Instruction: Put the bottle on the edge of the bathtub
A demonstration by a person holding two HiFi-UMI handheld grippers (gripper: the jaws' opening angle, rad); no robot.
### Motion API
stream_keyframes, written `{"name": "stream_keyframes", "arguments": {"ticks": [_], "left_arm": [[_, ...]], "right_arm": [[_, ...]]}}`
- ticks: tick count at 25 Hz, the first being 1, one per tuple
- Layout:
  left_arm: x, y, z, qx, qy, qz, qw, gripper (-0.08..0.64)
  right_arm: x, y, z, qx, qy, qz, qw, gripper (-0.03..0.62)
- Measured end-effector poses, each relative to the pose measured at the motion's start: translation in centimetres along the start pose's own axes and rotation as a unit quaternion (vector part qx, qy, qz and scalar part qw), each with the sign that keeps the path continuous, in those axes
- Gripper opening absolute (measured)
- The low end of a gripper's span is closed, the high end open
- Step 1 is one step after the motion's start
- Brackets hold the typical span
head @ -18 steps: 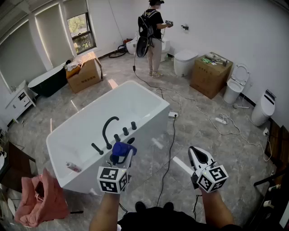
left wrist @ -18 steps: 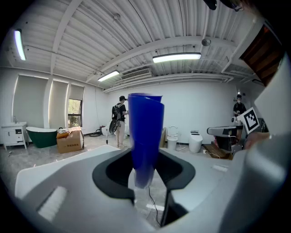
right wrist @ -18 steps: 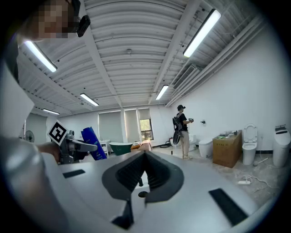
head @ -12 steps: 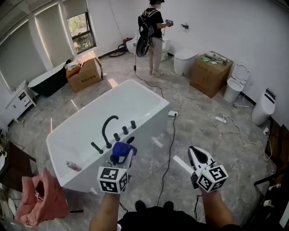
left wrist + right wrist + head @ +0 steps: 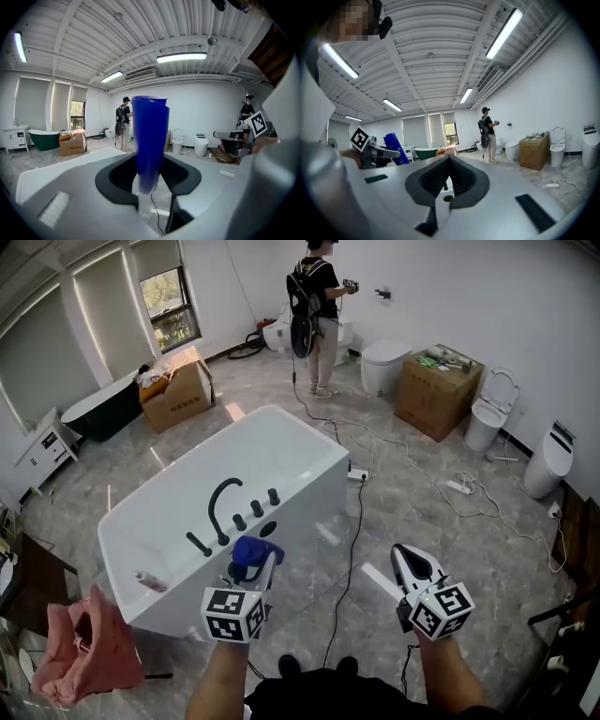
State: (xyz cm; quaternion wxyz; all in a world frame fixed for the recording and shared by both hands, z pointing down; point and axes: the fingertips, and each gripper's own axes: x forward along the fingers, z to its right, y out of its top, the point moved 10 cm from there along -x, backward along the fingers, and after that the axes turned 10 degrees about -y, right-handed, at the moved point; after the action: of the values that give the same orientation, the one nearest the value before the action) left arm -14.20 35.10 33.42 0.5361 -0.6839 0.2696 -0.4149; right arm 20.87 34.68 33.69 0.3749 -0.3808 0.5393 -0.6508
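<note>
A blue bottle (image 5: 251,550) stands upright between the jaws of my left gripper (image 5: 255,563), which is shut on it. In the left gripper view the bottle (image 5: 150,140) fills the middle. It hangs just in front of the near rim of the white bathtub (image 5: 169,601), close to the black faucet (image 5: 223,507) and its knobs. My right gripper (image 5: 412,566) is off to the right over the floor, its jaws shut (image 5: 449,161) with nothing in them. In the right gripper view the bottle (image 5: 396,142) shows at the left.
A pink cloth (image 5: 80,652) lies left of the tub. A black cable (image 5: 352,549) runs across the floor by the tub's right side. Cardboard boxes (image 5: 173,395) (image 5: 436,395), toilets (image 5: 384,367) (image 5: 487,423) and a person (image 5: 314,315) stand further back.
The bathtub sits slightly higher in the head view than before. Both grippers keep their places in the frame, and the left one still holds the bottle.
</note>
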Motion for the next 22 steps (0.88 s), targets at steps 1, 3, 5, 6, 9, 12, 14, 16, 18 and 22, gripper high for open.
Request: {"name": "stream_keyframes", "arguments": {"ticks": [1,3,5,6,9,12,14,16,18,22], "left_arm": [[0.1,0.0,0.3,-0.001,0.0,0.0,1.0,0.158],[0.2,0.0,0.9,-0.003,0.001,0.001,1.0,0.158],[0.3,0.0,1.7,-0.004,0.002,0.004,1.0,0.158],[0.4,0.0,2.1,-0.004,0.003,0.004,1.0,0.158],[0.8,-0.2,3.4,-0.003,0.004,0.005,1.0,0.158],[1.0,-0.7,4.5,-0.004,0.001,0.001,1.0,0.158],[1.0,-1.0,5.0,-0.004,0.0,-0.002,1.0,0.158],[1.1,-1.1,5.3,-0.005,0.002,-0.003,1.0,0.158],[1.2,-1.1,5.3,-0.007,0.004,-0.003,1.0,0.158],[1.9,-1.3,4.9,-0.013,0.004,-0.006,0.9999,0.158]], "right_arm": [[-0.2,0.1,0.2,0.005,0.003,0.0,1.0,0.009],[-0.8,0.3,0.6,0.02,0.013,0.001,1.0,0.009],[-1.5,0.5,1.2,0.033,0.021,0.008,0.999,0.011],[-1.8,0.6,1.5,0.036,0.024,0.011,0.999,0.011],[-2.7,0.6,2.5,0.037,0.03,0.013,0.999,0.011],[-3.3,-0.1,3.3,0.046,0.028,0.007,0.999,0.011],[-3.5,-0.6,3.5,0.053,0.027,0.0,0.998,0.011],[-3.4,-0.9,3.5,0.055,0.031,-0.006,0.998,0.011],[-3.2,-1.0,3.6,0.055,0.037,-0.012,0.998,0.011],[-2.7,-1.4,3.9,0.058,0.037,-0.024,0.997,0.011]]}}
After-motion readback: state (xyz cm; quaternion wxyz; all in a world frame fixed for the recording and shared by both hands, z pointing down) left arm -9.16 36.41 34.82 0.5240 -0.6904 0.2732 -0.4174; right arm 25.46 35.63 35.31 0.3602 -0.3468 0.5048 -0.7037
